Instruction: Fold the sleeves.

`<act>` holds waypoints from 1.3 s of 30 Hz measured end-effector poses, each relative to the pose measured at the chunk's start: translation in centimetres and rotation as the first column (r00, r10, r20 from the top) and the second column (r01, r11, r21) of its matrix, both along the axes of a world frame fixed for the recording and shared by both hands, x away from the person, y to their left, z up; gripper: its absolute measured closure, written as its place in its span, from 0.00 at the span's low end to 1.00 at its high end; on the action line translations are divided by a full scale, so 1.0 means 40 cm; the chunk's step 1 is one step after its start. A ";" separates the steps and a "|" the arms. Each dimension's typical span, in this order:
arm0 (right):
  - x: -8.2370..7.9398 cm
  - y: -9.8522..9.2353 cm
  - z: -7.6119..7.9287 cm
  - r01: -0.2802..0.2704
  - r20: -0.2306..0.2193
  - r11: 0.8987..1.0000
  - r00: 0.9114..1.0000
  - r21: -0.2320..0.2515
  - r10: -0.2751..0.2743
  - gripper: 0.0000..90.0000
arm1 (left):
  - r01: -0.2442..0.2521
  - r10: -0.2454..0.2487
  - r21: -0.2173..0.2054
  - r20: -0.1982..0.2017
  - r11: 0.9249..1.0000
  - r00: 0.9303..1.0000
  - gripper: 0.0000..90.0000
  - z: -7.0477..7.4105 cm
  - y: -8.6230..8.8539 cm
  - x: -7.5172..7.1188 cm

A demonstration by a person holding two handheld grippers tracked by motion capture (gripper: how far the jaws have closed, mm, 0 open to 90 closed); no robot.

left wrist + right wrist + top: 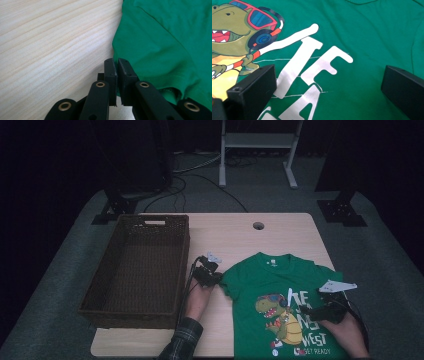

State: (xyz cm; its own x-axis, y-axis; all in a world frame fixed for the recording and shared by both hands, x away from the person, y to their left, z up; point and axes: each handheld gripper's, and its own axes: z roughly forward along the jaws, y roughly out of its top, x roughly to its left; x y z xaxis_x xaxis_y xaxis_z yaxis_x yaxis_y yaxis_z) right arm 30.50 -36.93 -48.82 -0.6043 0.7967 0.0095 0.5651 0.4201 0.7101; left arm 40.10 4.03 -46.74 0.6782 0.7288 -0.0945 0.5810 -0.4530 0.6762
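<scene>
A green T-shirt (272, 280) with a dinosaur print lies flat on the right half of the wooden table (225, 237). My left gripper (218, 279) sits at the shirt's left sleeve. In the left gripper view its jaws (116, 62) stand together on the sleeve's edge (117, 50), and green cloth shows in the slit between them. My right gripper (303, 310) hovers over the print near the shirt's right side. In the right gripper view it (329, 75) is open wide above the white letters (312, 62), nothing between its jaws.
A dark wicker basket (102, 265) with nothing in it stands along the table's left side, close beside my left hand. A round cable hole (258, 225) is at the table's far edge. A white stand (257, 145) is on the floor beyond.
</scene>
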 end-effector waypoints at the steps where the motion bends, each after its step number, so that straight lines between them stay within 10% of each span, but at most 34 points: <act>1: 0.000 0.000 0.000 0.000 0.000 1.000 1.000 0.000 0.000 0.00 | -0.003 0.003 -0.009 -0.002 1.000 1.000 0.96 0.000 0.001 0.001; 39: 0.000 0.000 0.000 0.001 0.000 1.000 1.000 0.000 -0.001 0.00 | 0.119 -0.117 -0.228 0.022 0.966 0.993 0.96 0.084 -0.104 -0.005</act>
